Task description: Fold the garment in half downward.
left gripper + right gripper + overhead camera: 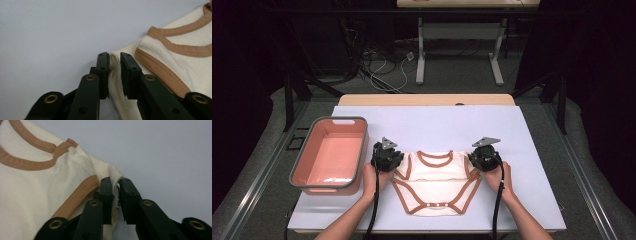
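Note:
A cream baby bodysuit with brown trim lies flat on the pale sheet, its upper half folded down over the lower. My left gripper is at its left sleeve and my right gripper at its right sleeve, each held in a hand. In the left gripper view the jaws stand a little apart, with a loose fold of the cream sleeve between them. In the right gripper view the jaws are likewise slightly apart around the other sleeve's edge, beside the brown trim.
A pink basin with a grey rim stands at the left of the pale sheet, close to my left gripper. The table's wooden far edge lies behind, and another table's legs stand on the floor beyond.

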Demonstrator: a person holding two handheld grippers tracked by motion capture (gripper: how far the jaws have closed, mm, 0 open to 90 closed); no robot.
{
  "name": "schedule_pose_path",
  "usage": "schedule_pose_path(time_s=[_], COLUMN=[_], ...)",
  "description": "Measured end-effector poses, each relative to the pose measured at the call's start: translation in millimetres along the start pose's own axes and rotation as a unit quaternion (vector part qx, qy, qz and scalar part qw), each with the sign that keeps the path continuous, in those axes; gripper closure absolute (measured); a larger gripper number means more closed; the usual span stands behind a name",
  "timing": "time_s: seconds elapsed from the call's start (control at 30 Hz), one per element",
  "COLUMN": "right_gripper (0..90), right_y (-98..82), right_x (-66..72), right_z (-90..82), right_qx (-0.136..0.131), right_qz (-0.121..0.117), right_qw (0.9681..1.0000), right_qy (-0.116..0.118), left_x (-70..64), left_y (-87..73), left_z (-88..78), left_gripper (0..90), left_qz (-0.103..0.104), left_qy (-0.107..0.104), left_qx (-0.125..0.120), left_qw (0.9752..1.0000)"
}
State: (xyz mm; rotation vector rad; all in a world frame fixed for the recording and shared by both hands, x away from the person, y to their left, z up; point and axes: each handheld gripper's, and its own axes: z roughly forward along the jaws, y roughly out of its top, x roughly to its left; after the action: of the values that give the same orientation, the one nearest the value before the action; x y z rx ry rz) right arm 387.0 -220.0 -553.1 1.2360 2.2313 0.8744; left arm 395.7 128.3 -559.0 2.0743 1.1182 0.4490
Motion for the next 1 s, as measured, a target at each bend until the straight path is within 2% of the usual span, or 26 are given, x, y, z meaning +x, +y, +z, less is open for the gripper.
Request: schedule_pose_path(time_s=[0.13, 0.23, 0.27, 0.33, 0.43, 0.47, 0.6, 0.63, 0.77, 0.83, 0.87, 0.9, 1.0], right_gripper=[67.4, 57.1, 54.9, 53.5, 53.8, 54.0, 56.3, 56.3, 56.7, 57.0, 57.0, 57.0, 60.3], right_y=[4.5, 7.4, 8.5, 10.3, 10.6, 10.4, 8.0, 8.0, 6.2, 4.9, 4.3, 3.4, 2.0], right_x=[-4.0, -8.4, -9.0, -9.1, -2.7, -0.3, 9.8, 9.8, 11.7, 11.0, 11.1, 10.5, 10.1], right_z=[-10.5, -21.6, -24.5, -26.9, -22.9, -20.1, -9.0, -9.0, -2.5, -0.5, 1.1, 2.4, 4.4], right_qx=[-0.021, -0.05, -0.06, -0.07, -0.061, -0.055, -0.027, -0.027, -0.008, -0.004, 0.0, 0.004, 0.004], right_qz=[0.015, 0.028, 0.04, 0.049, 0.05, 0.042, 0.03, 0.03, 0.027, 0.026, 0.03, 0.028, 0.031], right_qw=[0.9997, 0.9984, 0.9973, 0.996, 0.9958, 0.9965, 0.9976, 0.9976, 0.9977, 0.9979, 0.9976, 0.9976, 0.9974], right_qy=[0.001, 0.002, 0.012, 0.026, 0.046, 0.047, 0.057, 0.057, 0.061, 0.059, 0.063, 0.063, 0.066], left_x=[-4.0, -5.1, -5.9, -8.2, -9.8, -10.4, -10.9, -11.1, -10.3, -12.3, -12.8, -14.4, -15.2], left_y=[5.5, 11.7, 14.2, 17.1, 16.8, 16.3, 14.4, 13.8, 12.1, 11.5, 11.7, 11.4, 11.4], left_z=[-9.7, -18.9, -21.2, -23.1, -18.4, -16.1, -7.3, -5.4, 2.0, 6.1, 8.0, 9.8, 13.6], left_gripper=[63.5, 55.8, 53.0, 50.8, 48.4, 47.7, 47.3, 47.3, 47.6, 48.9, 49.0, 49.7, 53.3], left_qz=[0.002, -0.01, -0.011, -0.002, -0.003, 0.0, 0.004, 0.007, -0.003, -0.019, -0.014, -0.018, 0.002], left_qy=[0.007, -0.014, -0.021, -0.024, -0.042, -0.039, -0.059, -0.06, -0.073, -0.078, -0.077, -0.079, -0.08], left_qx=[-0.023, -0.036, -0.037, -0.039, -0.029, -0.025, -0.005, -0.003, 0.006, 0.001, 0.004, 0.009, 0.022], left_qw=[0.9997, 0.9992, 0.999, 0.999, 0.9987, 0.9989, 0.9982, 0.9982, 0.9973, 0.9968, 0.997, 0.9967, 0.9966])
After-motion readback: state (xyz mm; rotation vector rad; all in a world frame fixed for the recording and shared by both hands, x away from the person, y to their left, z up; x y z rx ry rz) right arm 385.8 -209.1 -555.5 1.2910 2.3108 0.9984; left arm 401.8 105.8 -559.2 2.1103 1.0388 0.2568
